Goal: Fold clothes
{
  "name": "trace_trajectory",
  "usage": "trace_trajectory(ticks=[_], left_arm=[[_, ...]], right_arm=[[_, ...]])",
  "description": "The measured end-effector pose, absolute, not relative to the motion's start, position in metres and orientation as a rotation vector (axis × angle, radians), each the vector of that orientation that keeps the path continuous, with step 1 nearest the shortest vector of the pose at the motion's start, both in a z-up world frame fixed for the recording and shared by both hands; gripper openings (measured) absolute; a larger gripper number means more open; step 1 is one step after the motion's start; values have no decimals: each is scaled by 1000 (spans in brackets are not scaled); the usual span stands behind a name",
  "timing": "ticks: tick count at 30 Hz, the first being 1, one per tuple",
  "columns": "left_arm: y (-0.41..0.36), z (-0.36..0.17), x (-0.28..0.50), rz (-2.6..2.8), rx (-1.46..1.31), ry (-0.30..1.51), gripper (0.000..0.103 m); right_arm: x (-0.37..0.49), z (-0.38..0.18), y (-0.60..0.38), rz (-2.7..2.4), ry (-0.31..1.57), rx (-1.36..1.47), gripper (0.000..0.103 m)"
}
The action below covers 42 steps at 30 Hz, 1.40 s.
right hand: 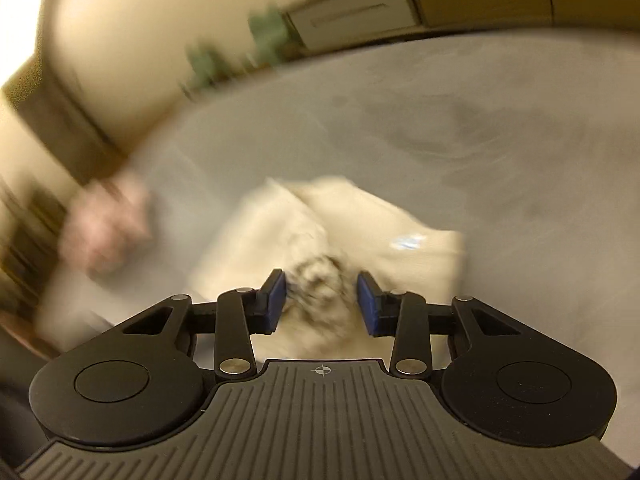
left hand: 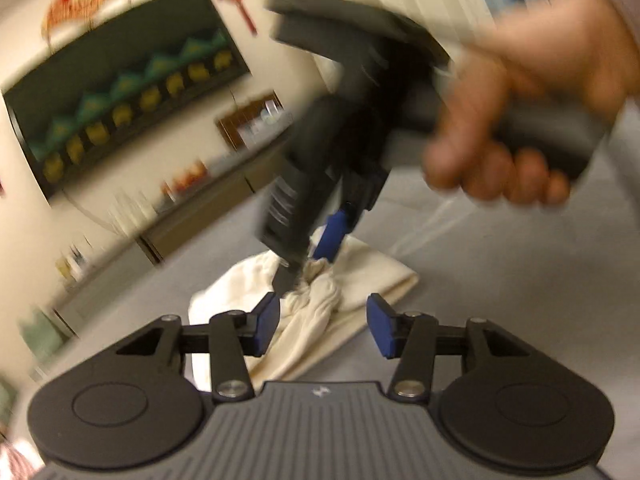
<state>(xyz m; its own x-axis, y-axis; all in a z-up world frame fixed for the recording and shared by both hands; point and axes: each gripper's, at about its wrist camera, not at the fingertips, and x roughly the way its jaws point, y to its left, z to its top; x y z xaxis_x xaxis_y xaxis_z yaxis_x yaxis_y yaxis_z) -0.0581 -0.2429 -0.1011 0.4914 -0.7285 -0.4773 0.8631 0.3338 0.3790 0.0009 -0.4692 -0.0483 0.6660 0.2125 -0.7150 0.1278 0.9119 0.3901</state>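
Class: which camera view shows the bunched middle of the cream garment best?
The left wrist view. There the cream garment is fairly sharp, its gathered folds visible under the right gripper. The right wrist view shows the same bunch between its own fingers, smeared by motion blur.

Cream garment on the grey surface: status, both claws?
Left claw open above the cream garment, pads clear. Right claw straddles the bunched cloth, grip unclear in blur. Garment bunched on grey surface. Nothing in the way.

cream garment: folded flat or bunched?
Partly folded: cream garment lies in flat layers, with a bunched knot mid-cloth under the right claw.
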Motion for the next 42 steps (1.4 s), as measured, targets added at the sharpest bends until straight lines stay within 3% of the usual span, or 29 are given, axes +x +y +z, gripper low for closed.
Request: trace_trajectory(ticks=[4, 6, 10, 12, 13, 16, 19, 21, 22, 23, 24, 27, 35, 42], left_arm=[[-220, -76, -8, -1016, 397, 454, 53], [-213, -74, 27, -966, 262, 573, 56], [-203, -84, 76, -914, 46, 755, 58], [-204, -91, 89, -908, -10, 803, 64], [-206, -95, 95, -905, -29, 825, 64], [-216, -107, 109, -897, -84, 882, 65], [-226, -116, 113, -926, -117, 907, 65], [-234, -117, 109, -928, -92, 901, 59], [-236, -117, 109, -914, -83, 907, 42], [-238, -120, 110, -904, -87, 920, 22], [-235, -122, 111, -888, -99, 926, 20], [-222, -116, 110, -842, -108, 895, 14], [-142, -70, 97, -682, -178, 717, 13], [-14, -11, 96, -345, -242, 494, 14]], right_arm=[[-4, -52, -466, 33, 856, 400, 45], [-8, -50, -464, 34, 855, 389, 61], [-22, -27, -461, -24, 764, 371, 65], [-31, -17, -458, -65, 724, 332, 86], [-34, -15, -458, -92, 711, 317, 91], [-38, -29, -469, -146, 734, 378, 95], [-37, -55, -490, -139, 753, 584, 94], [-37, -67, -496, -79, 719, 709, 86], [-35, -71, -496, -49, 711, 749, 82], [-33, -74, -495, -21, 705, 786, 71], [-31, -78, -493, -5, 708, 808, 53], [-28, -81, -484, 13, 702, 796, 38], [0, -33, -420, 176, 664, 575, 36], [96, 35, -301, 501, 621, 407, 36]])
